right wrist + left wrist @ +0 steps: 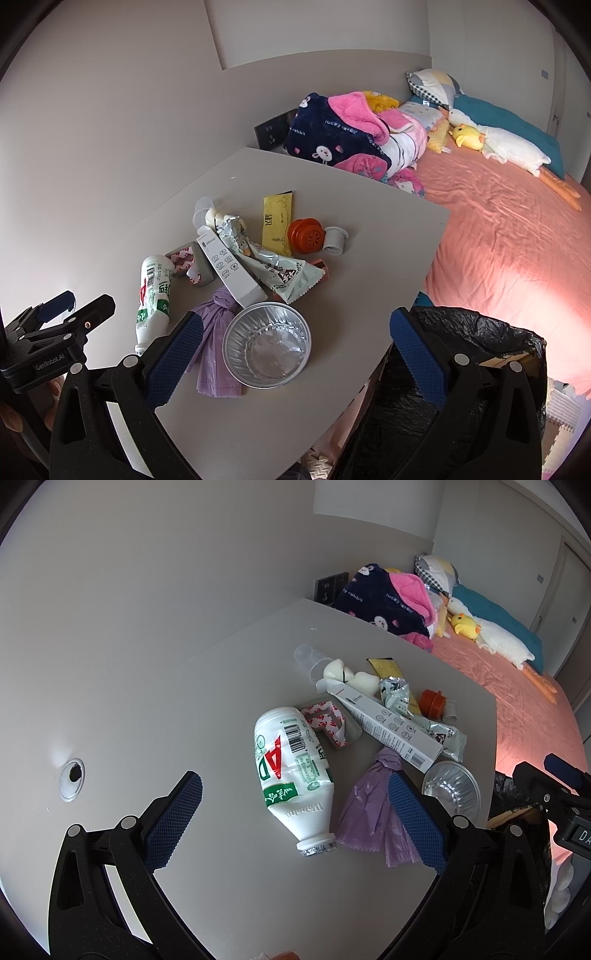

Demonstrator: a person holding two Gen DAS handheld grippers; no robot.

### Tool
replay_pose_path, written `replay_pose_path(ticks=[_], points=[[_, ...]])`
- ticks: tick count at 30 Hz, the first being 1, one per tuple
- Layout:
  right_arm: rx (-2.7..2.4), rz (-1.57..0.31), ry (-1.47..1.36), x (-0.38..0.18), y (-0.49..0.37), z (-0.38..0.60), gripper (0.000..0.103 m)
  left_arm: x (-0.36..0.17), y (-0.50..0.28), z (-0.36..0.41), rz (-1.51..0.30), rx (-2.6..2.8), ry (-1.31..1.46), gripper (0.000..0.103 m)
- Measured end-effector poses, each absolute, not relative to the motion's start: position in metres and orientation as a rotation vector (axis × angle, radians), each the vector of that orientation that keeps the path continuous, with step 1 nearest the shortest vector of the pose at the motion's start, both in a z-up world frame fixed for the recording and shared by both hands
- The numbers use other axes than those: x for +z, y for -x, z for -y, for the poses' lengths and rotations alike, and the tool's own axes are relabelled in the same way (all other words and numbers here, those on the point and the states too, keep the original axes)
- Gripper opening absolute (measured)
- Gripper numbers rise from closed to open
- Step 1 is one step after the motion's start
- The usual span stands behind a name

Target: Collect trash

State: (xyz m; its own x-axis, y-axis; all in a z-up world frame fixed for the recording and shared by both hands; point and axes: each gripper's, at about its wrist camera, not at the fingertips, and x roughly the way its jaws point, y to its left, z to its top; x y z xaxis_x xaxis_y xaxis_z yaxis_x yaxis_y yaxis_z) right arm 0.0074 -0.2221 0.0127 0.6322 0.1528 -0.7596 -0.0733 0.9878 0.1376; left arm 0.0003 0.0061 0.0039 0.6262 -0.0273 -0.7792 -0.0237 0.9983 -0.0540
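Lying between the spread left gripper [295,812] fingers (untouched), a crushed bottle [291,771]

We see both wrist cams close above the table [229,657], facing the bed [498,229]; both share the trash pile [243,266].

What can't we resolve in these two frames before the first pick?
- Bin bag contents: right wrist view shows only black liner, right tool finger crosses it.
- Purple bag right edge: left wrist view, hidden behind left tool finger.
- Orange scrap: left wrist view, cut off by the bottom edge.
- Box print: too small in both views.
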Motion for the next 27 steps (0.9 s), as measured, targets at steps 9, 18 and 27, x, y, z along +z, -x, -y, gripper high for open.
replay_pose_path(ticks=[9, 18, 27], points=[[0.127, -0.878, -0.095, 0.013, -0.007, 0.223, 0.101, 0.002, 0.001, -0.007, -0.898, -0.010, 0.071, 0.097], [0.130, -0.884, -0.095, 0.011, -0.006, 0.224, 0.101, -0.005, 0.002, -0.006, -0.910, -0.005, 0.076, 0.097], [0.126, -0.936, -0.066, -0.011, -0.011, 0.219, 0.091, -0.024, -0.012, -0.012, -0.945, -0.016, 0.126, 0.097]])
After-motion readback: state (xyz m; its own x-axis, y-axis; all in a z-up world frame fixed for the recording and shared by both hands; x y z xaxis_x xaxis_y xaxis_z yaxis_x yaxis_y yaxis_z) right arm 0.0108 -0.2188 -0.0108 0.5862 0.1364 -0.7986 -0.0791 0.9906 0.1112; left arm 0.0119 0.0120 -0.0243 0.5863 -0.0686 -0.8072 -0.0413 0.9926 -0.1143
